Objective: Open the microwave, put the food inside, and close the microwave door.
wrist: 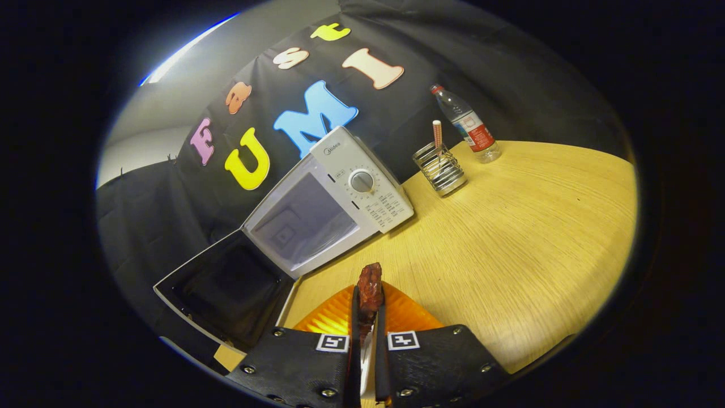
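The hand-held gripper [367, 317] pinches the food [370, 286] narrowly over an orange plate [334, 320] at the tabletop's [510, 238] near edge; it looks light, greasy, best gripped mid-length.

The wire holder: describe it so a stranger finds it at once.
Start at the white microwave on the wooden table. Just past its dial side stands the wire holder, before the water bottle. Unlike the bottle, it is open metal wire holding one striped stick.

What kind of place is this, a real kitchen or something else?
Probably a staged recording booth, not a real kitchen: a black cloth wall hangs behind a wooden table bearing just an open microwave, a wire holder and a water bottle. The tongs grip a piece of food.
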A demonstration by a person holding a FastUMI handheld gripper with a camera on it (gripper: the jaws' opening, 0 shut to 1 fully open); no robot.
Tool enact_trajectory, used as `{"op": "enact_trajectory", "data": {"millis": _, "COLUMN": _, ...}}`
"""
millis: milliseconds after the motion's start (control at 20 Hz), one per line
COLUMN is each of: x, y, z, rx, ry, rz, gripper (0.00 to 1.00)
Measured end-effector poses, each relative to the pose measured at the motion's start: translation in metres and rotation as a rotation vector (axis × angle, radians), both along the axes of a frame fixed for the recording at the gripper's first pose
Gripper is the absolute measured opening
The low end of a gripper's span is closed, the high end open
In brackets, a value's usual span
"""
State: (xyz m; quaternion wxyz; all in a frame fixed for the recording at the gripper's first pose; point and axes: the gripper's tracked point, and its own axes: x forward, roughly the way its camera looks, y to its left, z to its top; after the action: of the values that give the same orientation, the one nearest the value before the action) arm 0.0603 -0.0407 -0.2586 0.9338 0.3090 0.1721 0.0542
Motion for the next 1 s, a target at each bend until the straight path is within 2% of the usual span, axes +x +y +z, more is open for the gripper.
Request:
{"op": "enact_trajectory", "data": {"millis": 150, "x": -0.005, "y": 0.008, "z": 0.016, "rx": -0.115, "ry": -0.056, "rz": -0.001, "gripper": 0.10}}
{"op": "enact_trajectory", "data": {"millis": 250, "x": -0.009, "y": 0.008, "z": 0.024, "rx": -0.147, "ry": -0.077, "rz": -0.008, "gripper": 0.10}}
{"op": "enact_trajectory", "data": {"millis": 750, "x": 0.001, "y": 0.016, "z": 0.068, "rx": -0.102, "ry": -0.121, "rz": -0.005, "gripper": 0.10}}
{"op": "enact_trajectory", "data": {"millis": 1000, "x": 0.030, "y": 0.039, "z": 0.103, "rx": -0.048, "ry": -0.164, "rz": 0.018, "gripper": 0.10}}
